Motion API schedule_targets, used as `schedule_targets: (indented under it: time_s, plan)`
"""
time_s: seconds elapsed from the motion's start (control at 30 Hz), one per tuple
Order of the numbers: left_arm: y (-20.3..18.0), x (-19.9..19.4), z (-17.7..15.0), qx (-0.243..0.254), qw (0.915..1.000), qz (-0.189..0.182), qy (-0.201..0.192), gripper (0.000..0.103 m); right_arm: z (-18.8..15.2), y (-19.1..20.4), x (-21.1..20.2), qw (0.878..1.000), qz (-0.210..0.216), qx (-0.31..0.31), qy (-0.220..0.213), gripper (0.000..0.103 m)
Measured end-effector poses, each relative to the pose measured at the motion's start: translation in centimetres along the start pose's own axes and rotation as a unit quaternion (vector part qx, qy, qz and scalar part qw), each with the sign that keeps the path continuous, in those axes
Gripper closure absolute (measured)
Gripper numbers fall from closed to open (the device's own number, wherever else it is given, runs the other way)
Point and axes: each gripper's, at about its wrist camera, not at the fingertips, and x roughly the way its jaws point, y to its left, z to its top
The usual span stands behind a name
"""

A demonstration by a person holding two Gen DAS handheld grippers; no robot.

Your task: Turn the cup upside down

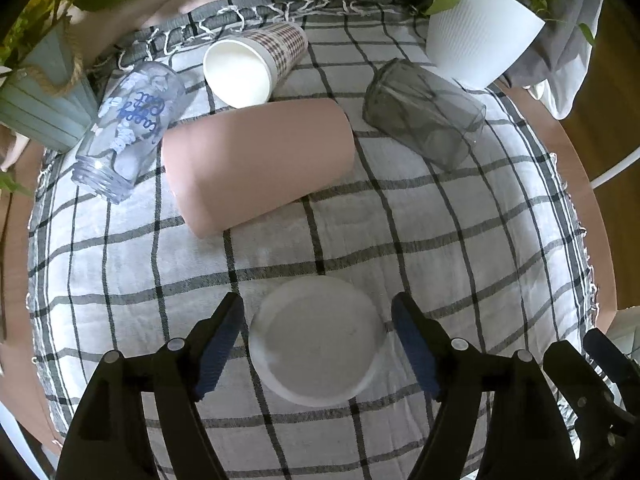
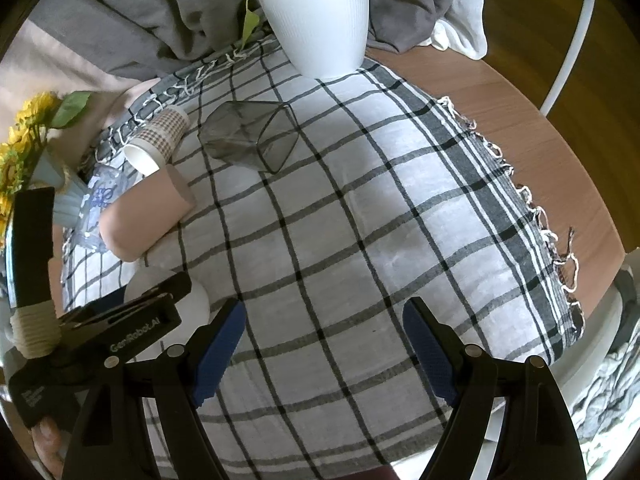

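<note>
A white cup stands upside down on the checked cloth, base up, between the fingers of my left gripper. The jaws are open, with a gap on each side of the cup. In the right wrist view the white cup shows partly behind the left gripper's body. My right gripper is open and empty above bare cloth. A pink cup, a checked paper cup, a clear printed glass and a grey glass lie on their sides.
A white plant pot stands at the back right, also in the right wrist view. A blue vase with sunflowers stands at the left. The wooden table edge runs along the right.
</note>
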Motion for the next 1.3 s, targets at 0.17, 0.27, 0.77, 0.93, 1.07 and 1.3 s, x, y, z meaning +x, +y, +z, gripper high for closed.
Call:
schedule_targets:
  time_s: [0.17, 0.27, 0.77, 0.93, 1.07, 1.3]
  plan:
    - [0.0, -1.1, 0.0, 0.002, 0.9997, 0.015, -0.019, 0.025, -0.1, 0.2, -0.2, 1.0, -0.002, -0.007, -0.003, 0.022]
    - [0.2, -2.6, -0.2, 0.0, 0.9987, 0.027, -0.043, 0.025, -0.1, 0.4, -0.5, 1.0, -0.006, -0.014, -0.006, 0.022]
    - [4.5, -11.8, -3.7, -0.06, 0.9846, 0.066, -0.151, 0.0, -1.5, 3.8, -6.7, 0.994, 0.017, -0.07, -0.077, 0.012]
    - [6.4, -13.9, -5.6, -0.08, 0.9801, 0.08, -0.163, 0.0, -1.9, 5.6, -9.0, 0.988, 0.033, -0.101, -0.108, 0.008]
    - [7.4, -15.4, -7.1, -0.086, 0.9778, 0.085, -0.171, 0.0, -2.6, 6.6, -10.3, 0.984, 0.041, -0.123, -0.121, 0.008]
    - [8.1, -17.4, -9.8, -0.085, 0.9736, 0.106, -0.183, 0.0, -3.7, 7.7, -12.6, 0.978, 0.052, -0.143, -0.145, 0.008]
